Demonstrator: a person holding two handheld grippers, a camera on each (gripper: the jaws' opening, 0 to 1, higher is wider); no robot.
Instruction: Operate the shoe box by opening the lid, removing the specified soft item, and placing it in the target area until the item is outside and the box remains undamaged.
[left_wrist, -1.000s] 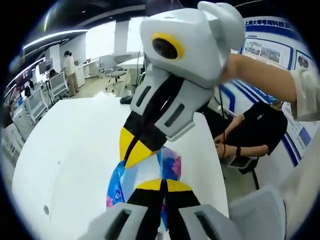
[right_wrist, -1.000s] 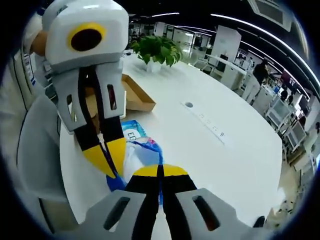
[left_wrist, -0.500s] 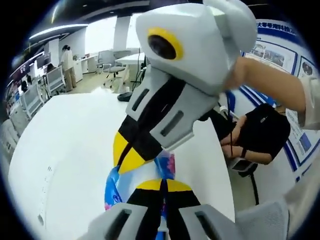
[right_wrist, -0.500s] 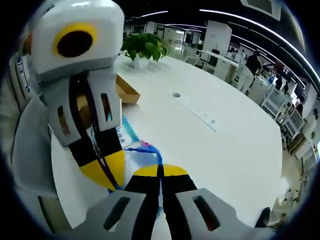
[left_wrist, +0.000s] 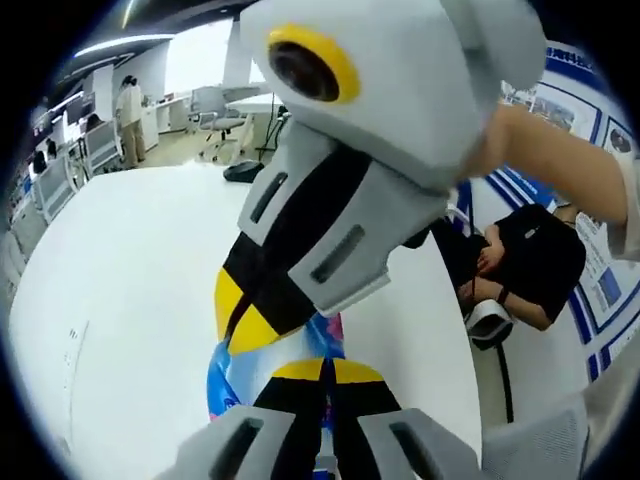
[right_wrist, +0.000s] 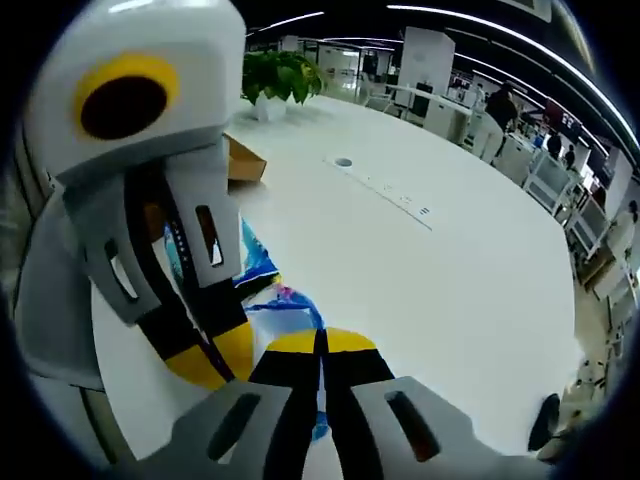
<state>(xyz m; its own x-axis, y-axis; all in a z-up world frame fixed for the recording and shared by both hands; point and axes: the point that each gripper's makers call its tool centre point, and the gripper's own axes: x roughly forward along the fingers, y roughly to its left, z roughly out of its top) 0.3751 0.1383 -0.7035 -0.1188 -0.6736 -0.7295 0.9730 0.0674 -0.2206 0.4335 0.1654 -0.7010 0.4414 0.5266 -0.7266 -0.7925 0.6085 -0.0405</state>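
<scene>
White table; both left gripper and right gripper clamped on soft packet. Lower level, release together, far from box.

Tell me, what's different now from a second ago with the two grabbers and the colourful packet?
The two grippers have drawn closer together: the right gripper looms larger in the left gripper view, and the left gripper looms larger in the right gripper view. Much of that shift is the cameras moving with the hands. Nothing was let go: both grippers stay shut on the blue and pink packet, above the white table.
</scene>
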